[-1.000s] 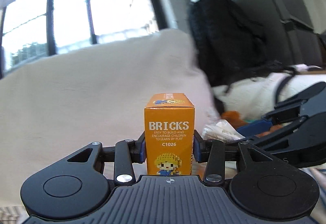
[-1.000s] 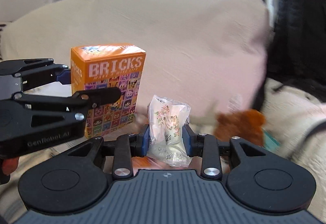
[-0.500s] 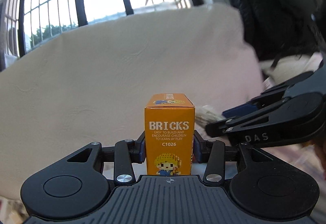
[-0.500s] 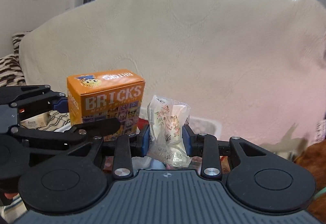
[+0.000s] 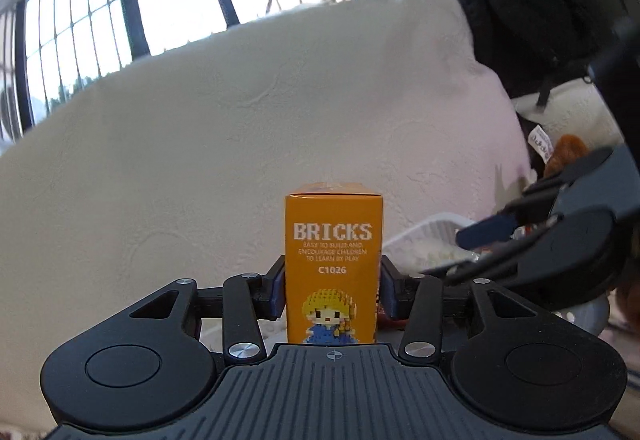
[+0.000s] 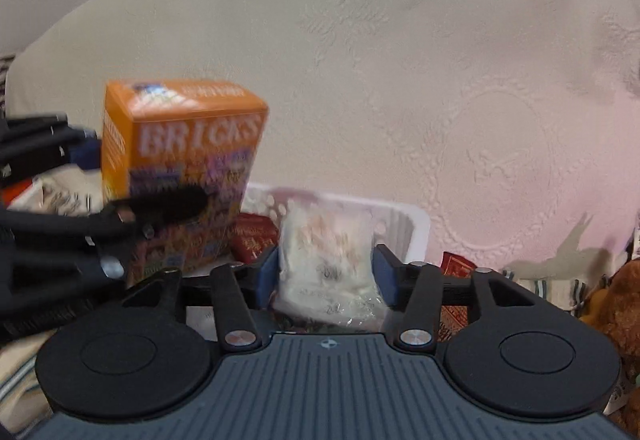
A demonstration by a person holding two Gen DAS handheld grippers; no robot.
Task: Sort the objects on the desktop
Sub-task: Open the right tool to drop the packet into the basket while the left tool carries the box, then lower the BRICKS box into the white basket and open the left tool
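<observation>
My left gripper (image 5: 332, 290) is shut on an orange BRICKS box (image 5: 333, 264), held upright. The same box (image 6: 180, 168) shows blurred at the left of the right wrist view, with the left gripper's fingers (image 6: 160, 206) across it. My right gripper (image 6: 325, 272) is shut on a clear plastic packet with white floral contents (image 6: 326, 260). The right gripper (image 5: 560, 240) shows at the right of the left wrist view. A white plastic basket (image 6: 408, 224) stands just behind both held items, also seen in the left wrist view (image 5: 424, 236).
A cream textured cover (image 6: 400, 60) drapes a sofa back behind the basket. Red packets (image 6: 254, 240) lie in and beside the basket. A brown plush toy (image 6: 616, 304) sits at the right. A black backpack (image 5: 520, 8) hangs at the upper right.
Both grippers have moved down and forward towards the white basket, which has come into view. The box and the packet stay gripped.
</observation>
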